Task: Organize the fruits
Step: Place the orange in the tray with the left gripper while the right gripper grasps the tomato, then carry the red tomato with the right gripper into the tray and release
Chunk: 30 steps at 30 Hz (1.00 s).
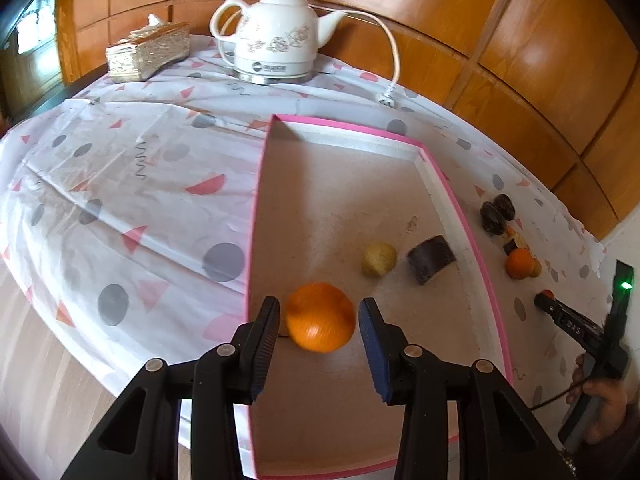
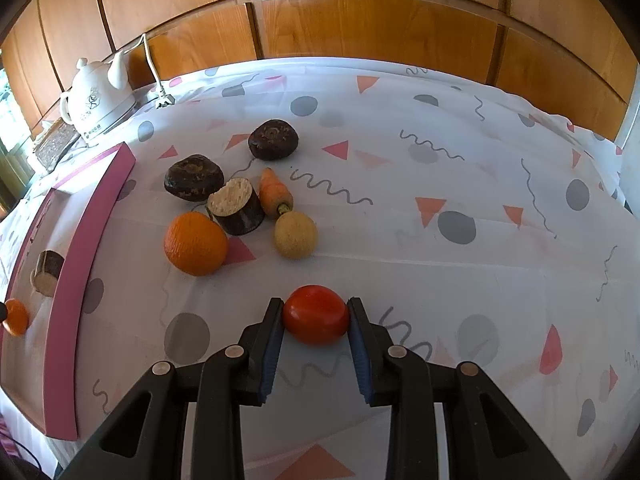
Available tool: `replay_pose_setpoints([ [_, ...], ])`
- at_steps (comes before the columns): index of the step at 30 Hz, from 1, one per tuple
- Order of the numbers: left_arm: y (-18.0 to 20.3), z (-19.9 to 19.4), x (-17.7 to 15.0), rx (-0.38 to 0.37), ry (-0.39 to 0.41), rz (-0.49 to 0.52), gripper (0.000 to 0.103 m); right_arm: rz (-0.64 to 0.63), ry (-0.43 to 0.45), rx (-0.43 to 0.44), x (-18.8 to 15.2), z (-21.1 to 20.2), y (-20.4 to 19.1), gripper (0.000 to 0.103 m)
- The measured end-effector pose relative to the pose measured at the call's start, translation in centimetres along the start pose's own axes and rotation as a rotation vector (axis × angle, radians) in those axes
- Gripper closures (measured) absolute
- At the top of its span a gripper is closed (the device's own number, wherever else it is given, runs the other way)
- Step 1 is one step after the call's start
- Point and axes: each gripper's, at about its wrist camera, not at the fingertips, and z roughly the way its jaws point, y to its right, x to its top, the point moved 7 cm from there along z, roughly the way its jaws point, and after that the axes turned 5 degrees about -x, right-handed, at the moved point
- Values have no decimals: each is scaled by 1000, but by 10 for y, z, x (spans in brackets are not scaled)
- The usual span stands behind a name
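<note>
Over the floor of the pink-rimmed box [image 1: 256,216], an orange [image 1: 320,317] lies between the fingers of my left gripper [image 1: 320,312]. A thin gap shows at each pad, so the jaws stand open. Further in the box lie a yellowish round fruit [image 1: 379,259] and a dark cut piece [image 1: 431,259]. My right gripper [image 2: 315,308] is shut on a red tomato [image 2: 316,315] just above the tablecloth. Beyond it lie a second orange [image 2: 195,243], a dark cut piece [image 2: 236,211], a small carrot [image 2: 274,192], a yellowish fruit [image 2: 296,235] and two dark round fruits [image 2: 194,177].
A white kettle [image 1: 276,36] with its cord and plug [image 1: 386,98] and a gold tissue box [image 1: 148,54] stand at the table's far edge, against a wooden panelled wall. A patterned cloth [image 2: 440,184] covers the table. A hand [image 1: 604,396] holds the right gripper.
</note>
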Motion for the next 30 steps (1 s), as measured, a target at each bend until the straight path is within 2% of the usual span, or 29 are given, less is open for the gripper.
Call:
replay_pose_setpoints([
  [5,-6,-7,3,21,20,-23,54,3,-3,10,-7,-5,0,71],
  [16,-13,-21,7,29,64,-51,49,-6,-10,50,-25,-17,-10,71],
  [24,-32,-33,12,50,105,-118,45,-30,-20,79,-36,-27,-23,71],
  [30,-39,-37,13,57,120,-137,43,-48,-11,144,-38,-42,-42,71],
])
